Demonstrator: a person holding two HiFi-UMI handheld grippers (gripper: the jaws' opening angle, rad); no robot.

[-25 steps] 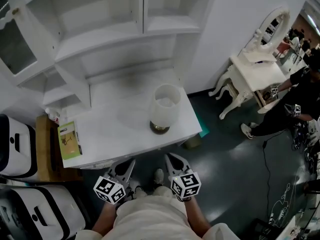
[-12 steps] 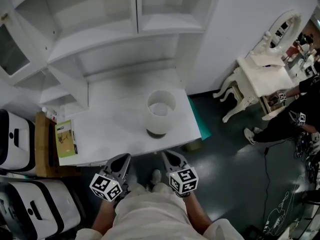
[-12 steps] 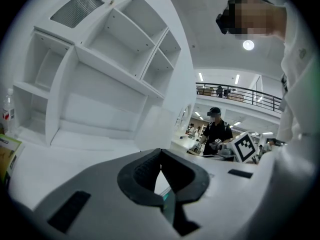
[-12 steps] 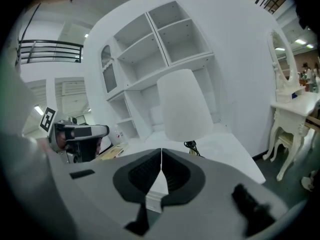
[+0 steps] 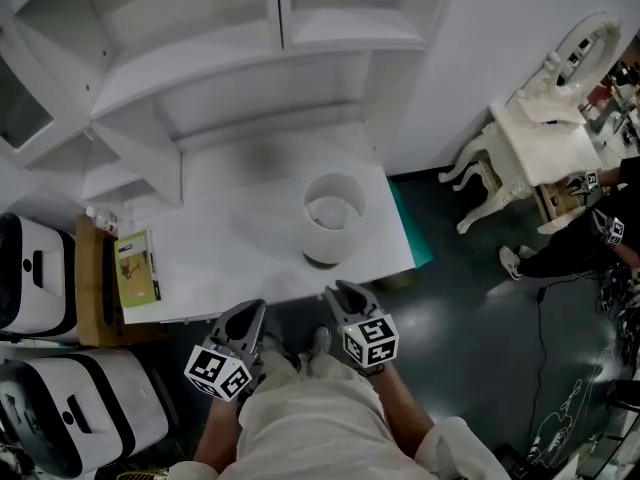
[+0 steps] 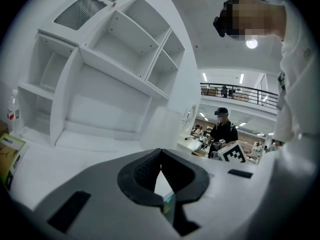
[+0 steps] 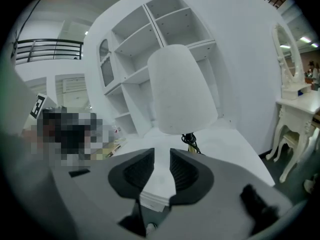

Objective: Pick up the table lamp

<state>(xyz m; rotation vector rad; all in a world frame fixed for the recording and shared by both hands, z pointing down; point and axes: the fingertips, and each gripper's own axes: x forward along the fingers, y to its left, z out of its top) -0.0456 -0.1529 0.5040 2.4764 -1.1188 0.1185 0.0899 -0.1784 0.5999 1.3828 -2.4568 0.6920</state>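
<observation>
The table lamp (image 5: 333, 218) stands near the right front of the white desk (image 5: 230, 253); from above I see its white shade. The right gripper view shows the shade (image 7: 182, 91) straight ahead, with a dark stem and coiled cord (image 7: 190, 141) under it. My right gripper (image 5: 338, 295) hangs just before the desk's front edge, short of the lamp. Its jaws (image 7: 161, 156) have just been opening and stand a little apart with nothing between them. My left gripper (image 5: 250, 313) sits beside it to the left, also off the desk, its tips (image 6: 160, 151) touching and empty.
A white hutch with open shelves (image 5: 200, 58) rises at the desk's back. A green booklet (image 5: 137, 268) lies at the desk's left end. White cases (image 5: 35, 278) stand on the floor at left. A white vanity (image 5: 545, 138) and a person in black (image 5: 590, 238) are at right.
Both grippers have come forward, closer to the desk's front edge, the right one more. The lamp has not moved.
</observation>
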